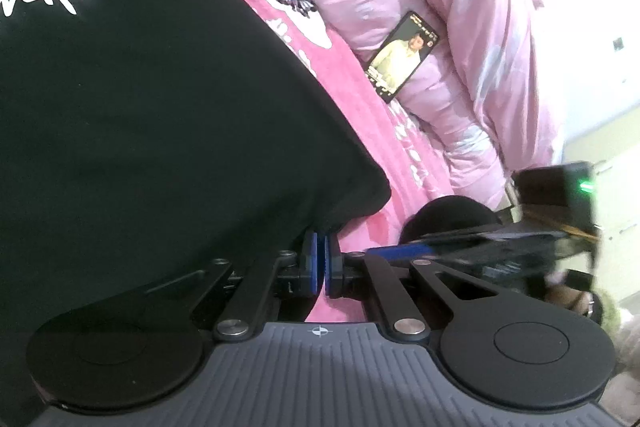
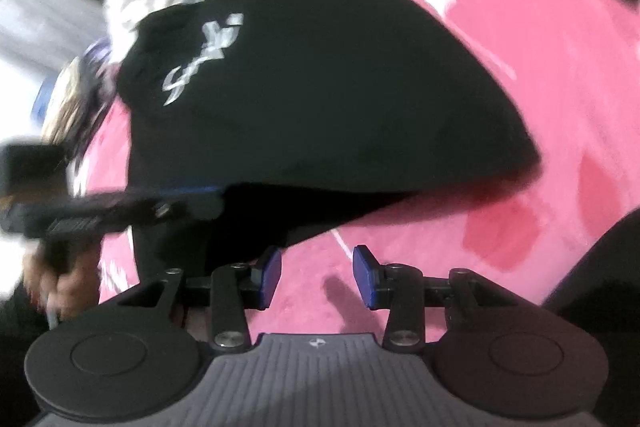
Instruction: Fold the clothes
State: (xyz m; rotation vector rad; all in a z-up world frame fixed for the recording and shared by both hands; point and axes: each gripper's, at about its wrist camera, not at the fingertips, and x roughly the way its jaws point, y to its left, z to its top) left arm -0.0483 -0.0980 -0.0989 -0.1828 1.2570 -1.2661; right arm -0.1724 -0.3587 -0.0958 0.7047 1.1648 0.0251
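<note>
Left gripper (image 1: 320,269) was clenched on the hem of the black garment (image 1: 160,87), which rose away above and left of its blue pads (image 1: 310,267). Right gripper (image 2: 317,275) stood released over the pink blanket (image 2: 520,87), nothing between its fingers (view blurred); the garment's edge lay just beyond them. Farther off, right of the left gripper, a phone (image 1: 402,57) rested against a pale pink quilt (image 1: 460,27).

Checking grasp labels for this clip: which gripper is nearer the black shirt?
Left. The left gripper is shut on the black shirt at its lower edge. The right gripper stands open over the pink blanket, just short of the shirt's edge, holding nothing.
</note>
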